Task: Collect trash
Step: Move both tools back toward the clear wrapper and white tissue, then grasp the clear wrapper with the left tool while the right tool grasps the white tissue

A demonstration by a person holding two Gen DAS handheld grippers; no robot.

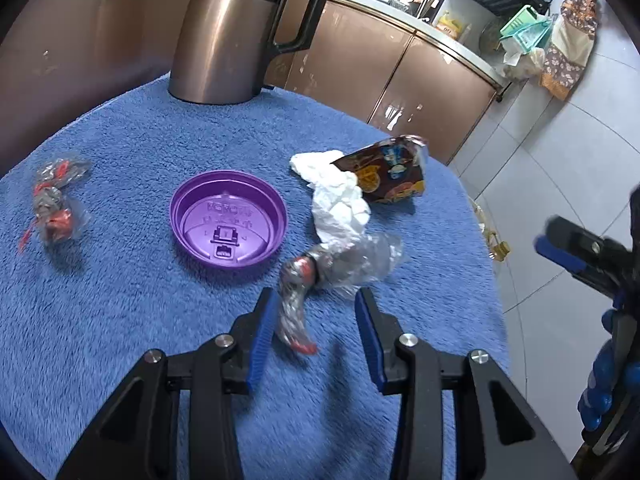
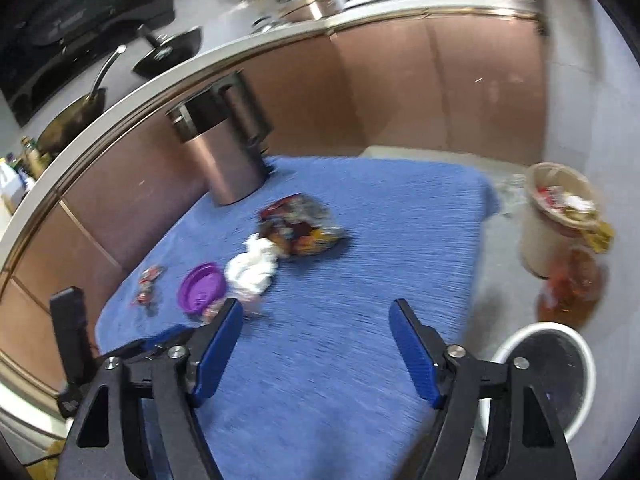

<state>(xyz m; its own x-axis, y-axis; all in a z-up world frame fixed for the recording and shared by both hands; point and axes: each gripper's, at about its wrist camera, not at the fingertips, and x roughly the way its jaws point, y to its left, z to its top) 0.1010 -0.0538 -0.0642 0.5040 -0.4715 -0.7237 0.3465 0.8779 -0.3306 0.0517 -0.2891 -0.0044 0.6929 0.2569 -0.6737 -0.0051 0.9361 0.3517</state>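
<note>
A: Which bins?
B: The beige bin [image 2: 554,220] on the floor off the table's right edge brims with wrappers; the white bin [image 2: 544,376] nearer looks empty, though blurred.
A: Grippers?
B: Left gripper [image 1: 316,312] is part open, a clear wrapper [image 1: 320,276] between its pads, probably unpinched. Right gripper [image 2: 316,316] gapes empty over bare blue cloth [image 2: 340,360].
A: Other trash?
B: A purple lid [image 1: 228,218], tissue [image 1: 340,204] and snack packet [image 1: 394,172] lie mid-table.

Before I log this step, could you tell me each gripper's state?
Left gripper: open, a crumpled clear wrapper between its fingers, not gripped.
Right gripper: open, empty.
</note>
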